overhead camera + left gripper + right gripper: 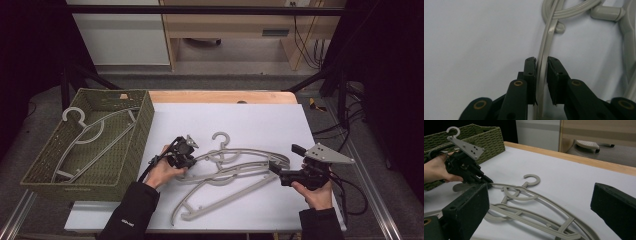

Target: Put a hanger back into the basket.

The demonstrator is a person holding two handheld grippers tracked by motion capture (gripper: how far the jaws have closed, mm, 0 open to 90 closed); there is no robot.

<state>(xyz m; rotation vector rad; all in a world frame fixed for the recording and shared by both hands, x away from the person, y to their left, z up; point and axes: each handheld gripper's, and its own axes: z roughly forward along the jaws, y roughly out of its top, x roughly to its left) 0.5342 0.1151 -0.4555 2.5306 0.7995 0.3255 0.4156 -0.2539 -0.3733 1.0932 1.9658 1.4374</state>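
Left tongs (541,75) are clamped on a hanger (235,167) arm, in the pile mid-counter (260,125) by the basket (142,125). Right tongs (541,215) sit wide open, gripping nothing.

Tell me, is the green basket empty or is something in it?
Not empty. The green basket has grey hangers lying inside it, one with its hook poking up over the far corner.

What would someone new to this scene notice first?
Probably the tangle of grey plastic hangers lying mid-table on the white sheet. The left tool is clamped on one hanger's thin arm, while the right tool waits open at the pile's other end. A green woven basket at left holds more hangers.
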